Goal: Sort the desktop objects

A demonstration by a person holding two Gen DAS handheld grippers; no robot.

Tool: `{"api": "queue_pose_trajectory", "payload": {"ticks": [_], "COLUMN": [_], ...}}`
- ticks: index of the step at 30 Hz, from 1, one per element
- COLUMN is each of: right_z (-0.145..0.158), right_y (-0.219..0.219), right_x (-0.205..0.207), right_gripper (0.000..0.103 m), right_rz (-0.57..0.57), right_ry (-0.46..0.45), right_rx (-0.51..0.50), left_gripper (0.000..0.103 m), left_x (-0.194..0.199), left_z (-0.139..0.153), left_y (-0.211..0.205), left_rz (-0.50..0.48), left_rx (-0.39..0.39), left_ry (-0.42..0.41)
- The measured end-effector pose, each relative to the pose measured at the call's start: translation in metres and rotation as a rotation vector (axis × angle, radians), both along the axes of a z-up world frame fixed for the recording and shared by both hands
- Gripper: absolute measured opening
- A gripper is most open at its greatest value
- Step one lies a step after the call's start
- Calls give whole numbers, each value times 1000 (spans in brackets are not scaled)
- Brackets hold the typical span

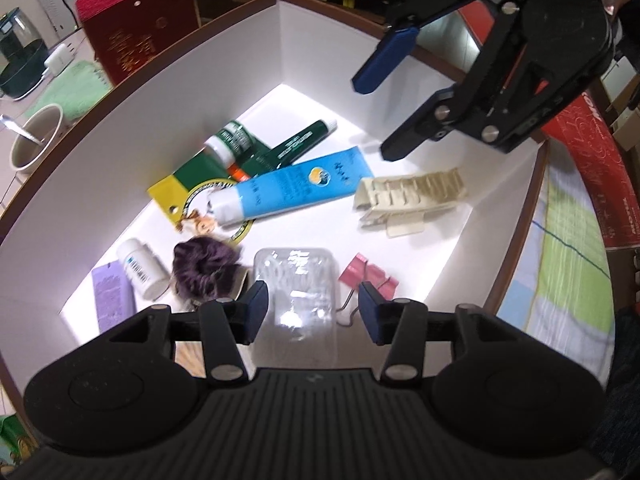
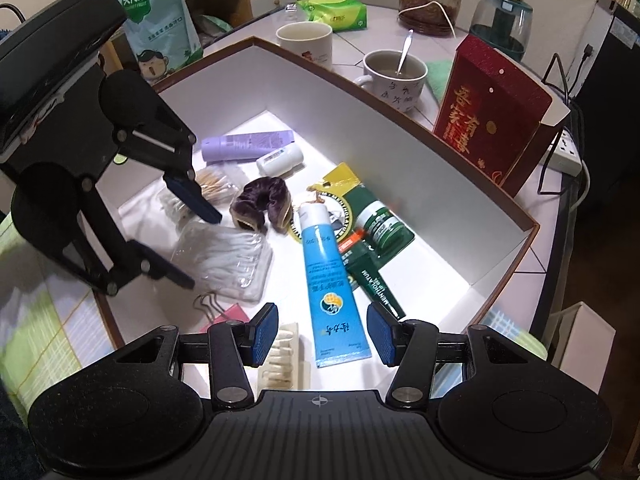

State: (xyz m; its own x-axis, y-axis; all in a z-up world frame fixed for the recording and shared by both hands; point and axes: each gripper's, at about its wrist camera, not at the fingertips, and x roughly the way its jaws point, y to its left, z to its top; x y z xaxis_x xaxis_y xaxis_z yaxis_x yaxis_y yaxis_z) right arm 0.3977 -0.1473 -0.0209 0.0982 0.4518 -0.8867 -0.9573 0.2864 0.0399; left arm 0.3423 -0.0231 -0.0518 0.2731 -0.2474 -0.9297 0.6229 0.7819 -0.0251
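Grippers both released, empty | left gripper point(image 1: 308, 312) frame-bottom astride cotton-swab pack point(image 1: 298, 280), lined for pickup | right gripper point(image 2: 320, 334) astride blue tube point(image 2: 326, 276) | white box point(image 1: 320, 40) holds all.

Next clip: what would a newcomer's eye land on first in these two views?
Probably the bright blue squeeze tube lying diagonally mid-floor in the white-walled box, its capped end resting over a yellow and green card package. Next, the two open grippers: the left gripper hovering above a clear plastic pack of cotton swabs, the right gripper poised over the tube's flat end. The purple velvet scrunchie beside the pack also stands out.
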Motion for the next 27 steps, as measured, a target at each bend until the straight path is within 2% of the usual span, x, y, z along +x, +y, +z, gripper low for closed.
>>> {"api": "queue_pose_trajectory", "payload": {"ticks": [13, 19, 22, 23, 24, 25, 27], "right_z": [6, 11, 15, 17, 19, 20, 24], "right_y": [-5, -8, -10, -10, -11, -12, -13], "right_x": [-15, -23, -29, -32, -34, -37, -41], "right_gripper": [53, 53, 53, 57, 74, 81, 83], "right_rz": [0, -6, -6, -5, -10, -14, -24], "right_ry": [16, 18, 12, 10, 4, -3, -13], "right_rx": [-25, -35, -36, -35, -30, -25, -13], "left_gripper": [48, 55, 63, 68, 70, 72, 73], "left_x": [-14, -22, -28, -30, -32, -34, -38], "left_z": [21, 33, 38, 40, 42, 44, 48], "left_y": [8, 9, 8, 8, 8, 8, 8], "left_rz": [40, 66, 79, 86, 92, 99, 112], "left_rx": [60, 89, 114, 124, 133, 142, 160], "left_ry": [-45, -72, -90, -98, -105, -112, -127]}}
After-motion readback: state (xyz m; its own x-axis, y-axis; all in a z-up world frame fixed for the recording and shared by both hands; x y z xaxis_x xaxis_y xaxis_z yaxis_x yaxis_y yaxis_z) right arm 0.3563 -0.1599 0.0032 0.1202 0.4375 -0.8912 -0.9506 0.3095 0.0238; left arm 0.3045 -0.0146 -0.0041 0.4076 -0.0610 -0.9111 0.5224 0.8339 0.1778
